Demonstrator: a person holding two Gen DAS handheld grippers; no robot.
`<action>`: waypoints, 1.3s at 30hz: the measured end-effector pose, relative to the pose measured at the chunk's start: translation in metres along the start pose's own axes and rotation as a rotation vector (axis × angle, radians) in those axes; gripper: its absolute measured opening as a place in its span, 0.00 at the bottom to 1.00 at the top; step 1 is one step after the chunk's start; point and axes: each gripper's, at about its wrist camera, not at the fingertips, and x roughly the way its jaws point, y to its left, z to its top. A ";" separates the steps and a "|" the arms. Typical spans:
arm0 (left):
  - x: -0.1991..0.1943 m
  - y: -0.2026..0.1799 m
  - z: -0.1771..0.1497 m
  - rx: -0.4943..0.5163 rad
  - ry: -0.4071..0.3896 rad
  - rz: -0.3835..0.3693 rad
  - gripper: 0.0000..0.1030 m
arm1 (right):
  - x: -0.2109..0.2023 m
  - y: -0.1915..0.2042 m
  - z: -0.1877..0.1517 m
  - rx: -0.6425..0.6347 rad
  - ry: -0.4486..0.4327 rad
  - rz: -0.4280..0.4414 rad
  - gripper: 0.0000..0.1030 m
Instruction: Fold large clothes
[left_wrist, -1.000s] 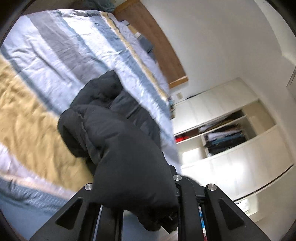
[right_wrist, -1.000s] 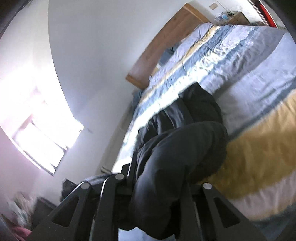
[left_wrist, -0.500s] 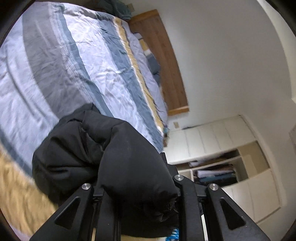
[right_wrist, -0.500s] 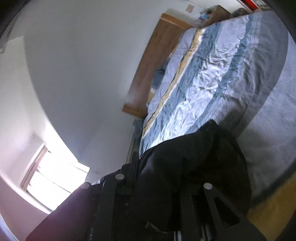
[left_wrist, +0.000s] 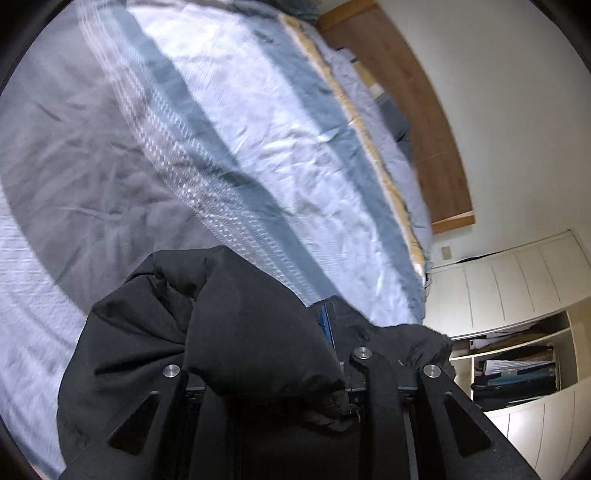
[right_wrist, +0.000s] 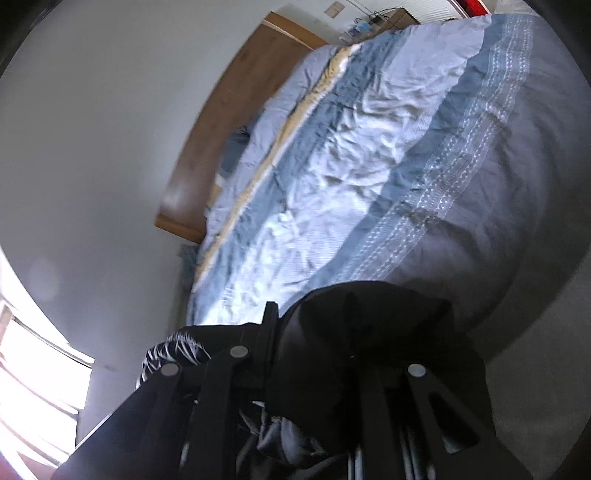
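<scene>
I hold a gripper in each hand, and both carry the same black padded garment (left_wrist: 236, 332) above a bed.

Seen from my left gripper (left_wrist: 269, 384), a thick puffy fold of the garment bulges up between its two black fingers and spills over the left finger, hiding most of it. More of the dark cloth drapes past the right finger toward the lower right. The jaws of this gripper are opening, with the fold lying between them and still wedged against the fingers.

Seen from my right gripper (right_wrist: 317, 376), the garment (right_wrist: 373, 347) sits bunched in a dark mound right at the fingers, filling the gap between them. The jaws are pressed together on the cloth. A paler lining with light streaks (right_wrist: 173, 350) shows at the left of the mound.

Beyond the garment spreads the duvet (left_wrist: 229, 122), striped in grey, pale blue, darker blue and a narrow tan band, rumpled. A wooden headboard (left_wrist: 417, 110) stands against a white wall at the far end. To the right of the bed, in the left view, white cupboards (left_wrist: 517, 280) have open shelves stacked with folded clothes.
</scene>
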 end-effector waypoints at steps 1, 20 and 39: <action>0.010 0.006 0.002 0.001 0.010 0.004 0.22 | 0.010 -0.005 0.001 0.005 0.006 -0.007 0.15; -0.045 -0.006 0.019 -0.075 -0.031 -0.186 0.99 | 0.005 -0.008 0.008 0.059 0.019 0.051 0.54; -0.219 -0.076 -0.110 0.334 -0.143 0.083 0.99 | -0.175 0.111 -0.057 -0.254 -0.027 -0.035 0.56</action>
